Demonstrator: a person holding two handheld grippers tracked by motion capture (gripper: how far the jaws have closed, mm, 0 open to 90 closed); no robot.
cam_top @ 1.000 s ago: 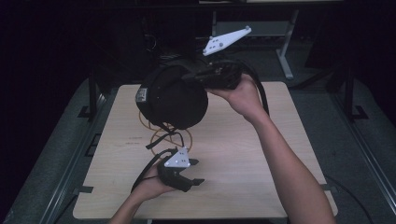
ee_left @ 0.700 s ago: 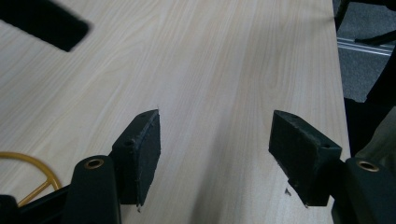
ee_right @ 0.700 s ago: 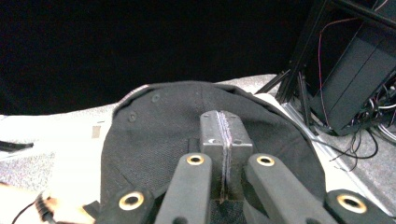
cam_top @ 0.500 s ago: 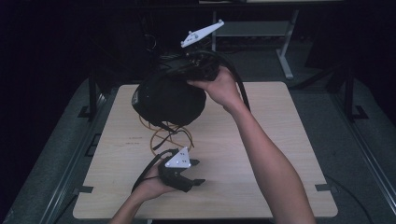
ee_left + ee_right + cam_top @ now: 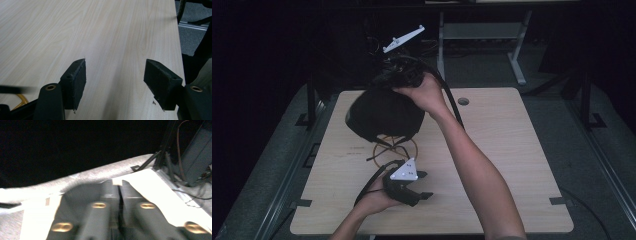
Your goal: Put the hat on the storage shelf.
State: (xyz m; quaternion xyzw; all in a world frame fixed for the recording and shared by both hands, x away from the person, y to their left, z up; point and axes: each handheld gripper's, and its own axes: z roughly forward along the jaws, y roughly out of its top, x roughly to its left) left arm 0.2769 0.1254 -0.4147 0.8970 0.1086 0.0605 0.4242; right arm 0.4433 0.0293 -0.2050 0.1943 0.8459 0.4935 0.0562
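A black rounded fabric thing, like a hat (image 5: 384, 115), hangs over the back left of the wooden table (image 5: 512, 150). My right gripper (image 5: 384, 84) is raised above it and shut on its top edge. In the right gripper view the jaws are blurred and pressed together (image 5: 119, 202). Under the hat stands a gold wire stand (image 5: 394, 146), of which a yellow bit (image 5: 21, 100) also shows in the left gripper view. My left gripper (image 5: 424, 185) rests on the table near the front edge, open, with nothing between its fingers (image 5: 115, 77).
A round cable hole (image 5: 463, 101) lies in the table's back middle. Black cables trail from both grippers. A metal frame (image 5: 517, 55) stands on the floor behind the table. The table's right edge and dark floor (image 5: 192, 42) show past the left gripper.
My right gripper has swung left and a little down with the black hat, which now hangs over the wire stand. The left gripper has stayed still.
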